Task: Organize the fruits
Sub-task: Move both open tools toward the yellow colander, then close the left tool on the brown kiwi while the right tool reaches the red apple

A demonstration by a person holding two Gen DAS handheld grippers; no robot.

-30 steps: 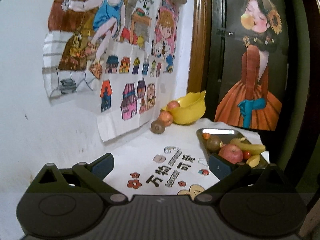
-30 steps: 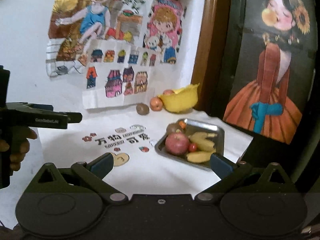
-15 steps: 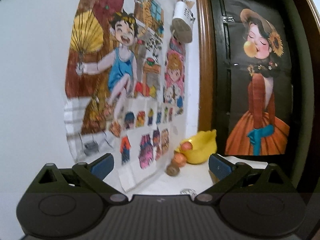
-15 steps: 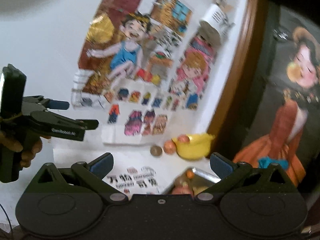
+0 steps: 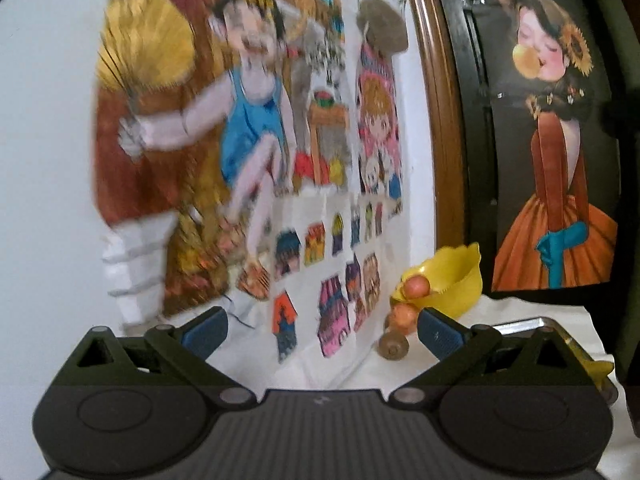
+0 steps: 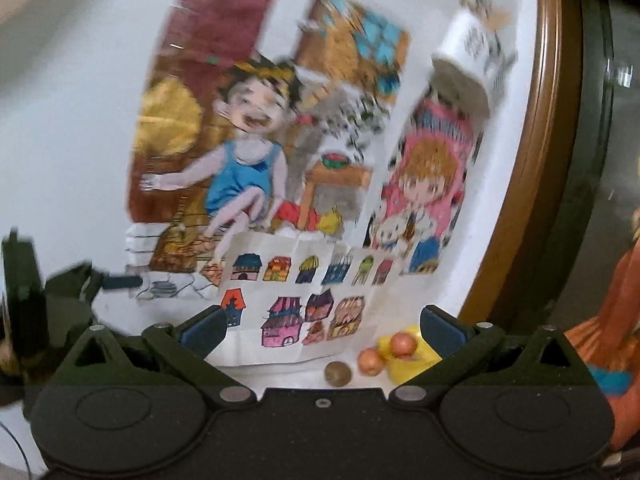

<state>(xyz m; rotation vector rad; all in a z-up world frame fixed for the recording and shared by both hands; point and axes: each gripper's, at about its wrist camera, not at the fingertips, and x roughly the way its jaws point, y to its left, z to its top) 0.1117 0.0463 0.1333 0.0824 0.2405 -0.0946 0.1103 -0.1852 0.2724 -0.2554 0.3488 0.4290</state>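
Note:
Against the wall stands a yellow bowl [image 5: 448, 280] with an apple [image 5: 416, 286] at its rim. A second apple [image 5: 400, 316] and a brown kiwi [image 5: 394, 346] lie on the white table just in front of it. The right wrist view shows the same bowl [image 6: 412, 354], both apples [image 6: 403, 343] [image 6: 370, 361] and the kiwi [image 6: 338, 373] low in the frame. A corner of the metal tray [image 5: 536, 324] shows at the right, with a banana tip [image 5: 596, 368]. My left gripper [image 5: 322, 330] is open and empty, raised above the table. My right gripper [image 6: 322, 330] is open and empty too.
Children's drawings [image 5: 248, 168] cover the white wall behind the table. A brown wooden frame [image 5: 436, 120] and a dark poster of a girl in an orange dress [image 5: 556, 160] stand at the right. The left gripper [image 6: 60, 292] shows at the right view's left edge.
Both grippers have tilted upward, so the table and the fruit tray have slid down out of most of each view. Both views are blurred from motion. Jaws stayed open.

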